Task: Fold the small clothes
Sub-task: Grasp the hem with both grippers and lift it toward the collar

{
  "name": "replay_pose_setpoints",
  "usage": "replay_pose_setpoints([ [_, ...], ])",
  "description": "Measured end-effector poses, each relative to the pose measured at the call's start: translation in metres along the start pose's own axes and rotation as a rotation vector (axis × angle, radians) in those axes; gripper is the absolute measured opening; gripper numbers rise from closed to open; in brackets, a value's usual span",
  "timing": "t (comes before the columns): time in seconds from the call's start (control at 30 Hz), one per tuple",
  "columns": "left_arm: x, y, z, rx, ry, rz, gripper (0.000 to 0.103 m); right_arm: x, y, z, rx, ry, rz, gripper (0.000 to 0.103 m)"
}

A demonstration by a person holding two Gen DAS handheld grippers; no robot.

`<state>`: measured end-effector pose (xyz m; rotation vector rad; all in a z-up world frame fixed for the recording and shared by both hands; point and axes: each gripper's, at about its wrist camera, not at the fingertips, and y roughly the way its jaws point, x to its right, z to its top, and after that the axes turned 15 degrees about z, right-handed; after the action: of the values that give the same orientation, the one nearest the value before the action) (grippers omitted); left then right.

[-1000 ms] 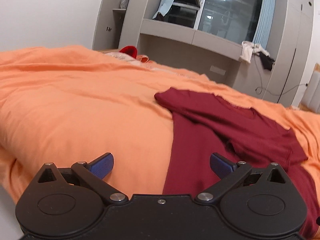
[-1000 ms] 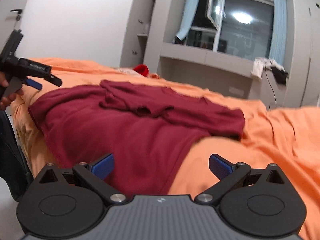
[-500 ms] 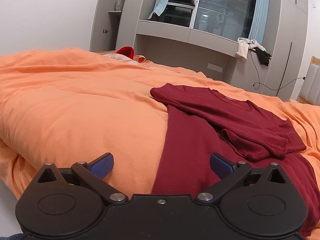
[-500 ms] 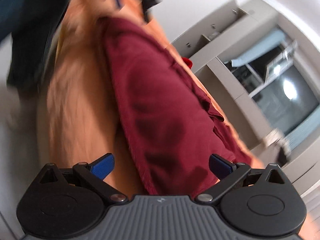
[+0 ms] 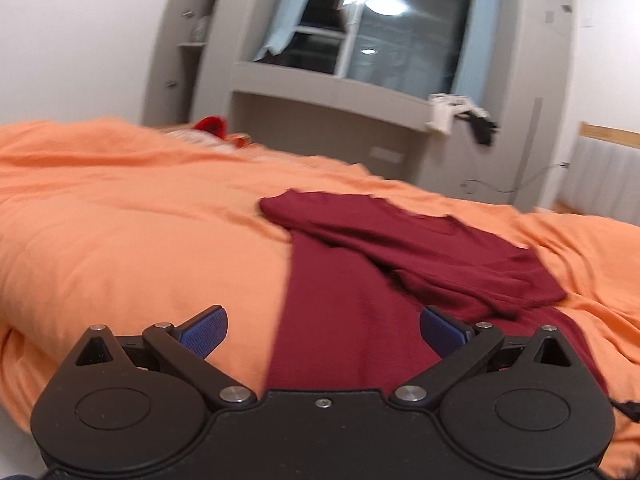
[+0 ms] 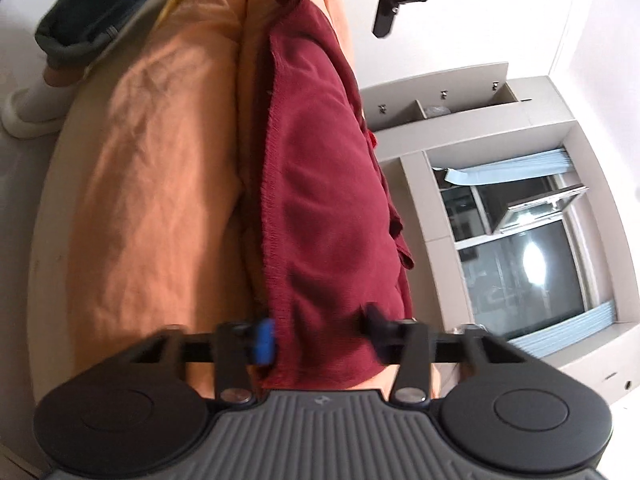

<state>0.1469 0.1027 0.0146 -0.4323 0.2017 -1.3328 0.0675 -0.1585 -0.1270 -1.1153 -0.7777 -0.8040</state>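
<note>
Maroon fabric, a small shirt (image 5: 360, 312), lies spread on the orange bed cover (image 5: 140, 240) with its near hem at the edge of the bed. Its far part is already folded over the body, sleeve and neckline lying in a band across it, so I judge the first fold done and the lower length not yet brought up. The left wrist view shows that folded band and the left hand-held gripper (image 5: 322, 330) spread wide above the near left of the shirt, nothing between its pads. The right wrist view, rolled sideways, shows what the other cannot: the right hand-held gripper (image 6: 320, 336) closing around the shirt's hem, cloth between the jaws, though blur hides whether the pads press it yet. It also shows the person's trouser leg (image 6: 100, 4) and sock (image 6: 32, 104) beside the bed.
</note>
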Motion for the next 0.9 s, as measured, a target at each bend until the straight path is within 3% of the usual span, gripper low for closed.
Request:
replay_pose_setpoints([
  [0.1, 0.009, -0.014, -0.008, 0.039, 0.063, -0.076, 0.102, 0.009, -0.008, 0.001, 0.04, 0.073, 0.003, 0.01],
  [0.23, 0.03, -0.033, -0.023, 0.119, 0.21, -0.163, 0.102, 0.05, -0.026, 0.001, 0.128, 0.301, -0.042, 0.008],
  [0.37, 0.067, -0.048, -0.049, 0.209, 0.451, -0.206, 0.102, 0.091, -0.037, -0.005, 0.206, 0.533, -0.087, 0.007],
  [0.5, 0.104, -0.05, -0.08, 0.276, 0.7, -0.151, 0.102, 0.117, -0.042, -0.014, 0.272, 0.688, -0.086, 0.007],
  [0.63, 0.131, -0.035, -0.1, 0.285, 0.843, -0.032, 0.102, 0.129, -0.05, -0.024, 0.304, 0.755, -0.08, 0.007],
  [0.73, 0.14, -0.021, -0.104, 0.265, 0.87, 0.053, 0.099, 0.13, -0.057, -0.029, 0.309, 0.755, -0.097, 0.007],
  [0.8, 0.141, -0.019, -0.102, 0.259, 0.858, 0.071, 0.097, 0.125, -0.061, -0.032, 0.307, 0.758, -0.107, 0.007],
  [0.9, 0.134, -0.028, -0.098, 0.286, 0.821, 0.066, 0.075, 0.123, -0.067, -0.037, 0.305, 0.768, -0.127, 0.007],
])
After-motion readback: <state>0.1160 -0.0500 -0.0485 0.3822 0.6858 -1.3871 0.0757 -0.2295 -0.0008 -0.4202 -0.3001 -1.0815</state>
